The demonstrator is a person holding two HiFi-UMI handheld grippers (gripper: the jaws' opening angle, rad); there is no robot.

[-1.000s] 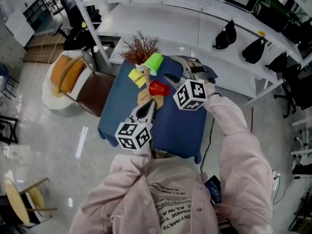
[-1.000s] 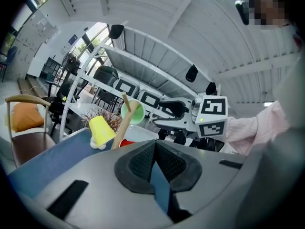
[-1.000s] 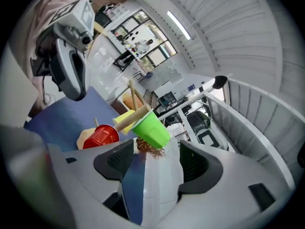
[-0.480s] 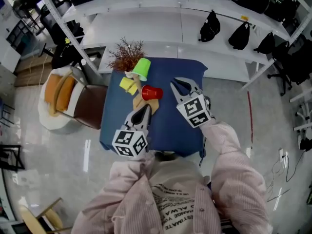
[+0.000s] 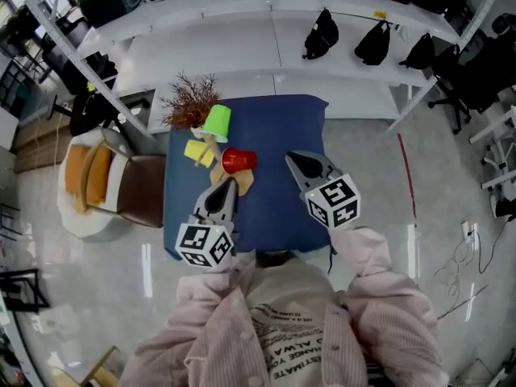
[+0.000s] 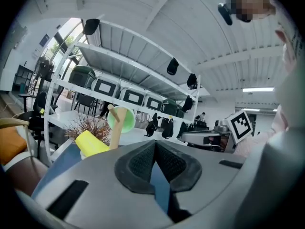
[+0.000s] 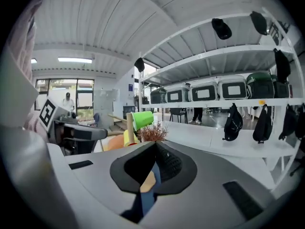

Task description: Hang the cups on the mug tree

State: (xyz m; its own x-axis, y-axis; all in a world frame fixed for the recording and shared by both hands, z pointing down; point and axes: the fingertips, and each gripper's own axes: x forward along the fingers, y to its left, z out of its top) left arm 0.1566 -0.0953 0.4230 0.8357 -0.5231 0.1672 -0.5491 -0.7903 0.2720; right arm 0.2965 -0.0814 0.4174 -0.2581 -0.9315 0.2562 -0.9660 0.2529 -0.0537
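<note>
The wooden mug tree (image 5: 228, 176) stands on the left half of the blue table (image 5: 282, 127). Three cups hang on it: a green one (image 5: 216, 123) on top, a yellow one (image 5: 198, 152) at the left, a red one (image 5: 239, 160) at the right. My left gripper (image 5: 226, 185) is shut and empty, just in front of the tree's base. My right gripper (image 5: 293, 160) is shut and empty, to the right of the red cup and apart from it. The left gripper view shows the green cup (image 6: 120, 119) and the yellow cup (image 6: 92, 142). The right gripper view shows the green cup (image 7: 143, 119).
A dried brown plant (image 5: 191, 101) stands at the table's far left corner behind the tree. A chair with an orange cushion (image 5: 95, 176) is left of the table. White shelves with black bags (image 5: 322, 35) run behind it.
My right gripper has drawn back from the red cup toward the near right and its jaws have gone from open to shut. The left gripper has hardly moved.
</note>
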